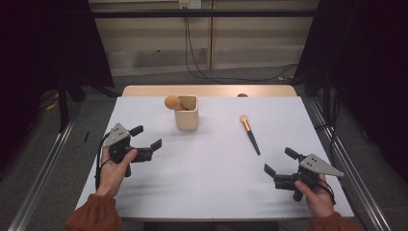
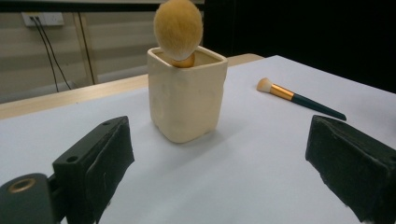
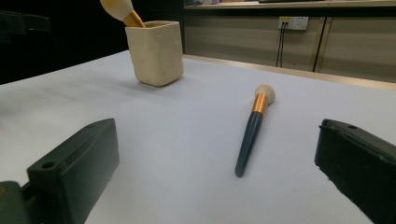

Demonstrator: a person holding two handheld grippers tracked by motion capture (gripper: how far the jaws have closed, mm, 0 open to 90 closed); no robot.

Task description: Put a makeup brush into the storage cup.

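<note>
On the white table (image 1: pixel 202 173), nothing lies between either gripper and the things ahead of it; the sheet is bare all the way across the near half. Toward the far middle stands a cream, square-sided brush holder (image 1: pixel 186 114), upright, with a fluffy powder brush (image 1: pixel 172 102) in it, handle down, its round tan head leaning out over the holder's left rim. In the left gripper view that head rises well above the mouth of the holder (image 2: pixel 187 95), and I can't see anything else inside.

To the right of the holder, well apart from it, a slim makeup brush (image 1: pixel 250 134) lies flat on the sheet: pale bristle tip pointing away from the person, a copper band behind it, then a dark handle running back toward the near right. It touches nothing.

The left gripper (image 1: pixel 147 140) is held low at the near left, aimed at the holder, its jaws spread wide with nothing between them. The right gripper (image 1: pixel 280 161) sits at the near right, jaws likewise wide and empty; in its own view the slim makeup brush (image 3: pixel 251 135) lies just ahead between the two pads' lines, not touched.

Beyond the table's far edge a strip of wooden top (image 1: pixel 211 90) shows, then grey floor with black cables (image 1: pixel 192 62) trailing down from a wall socket (image 1: pixel 190 4).
</note>
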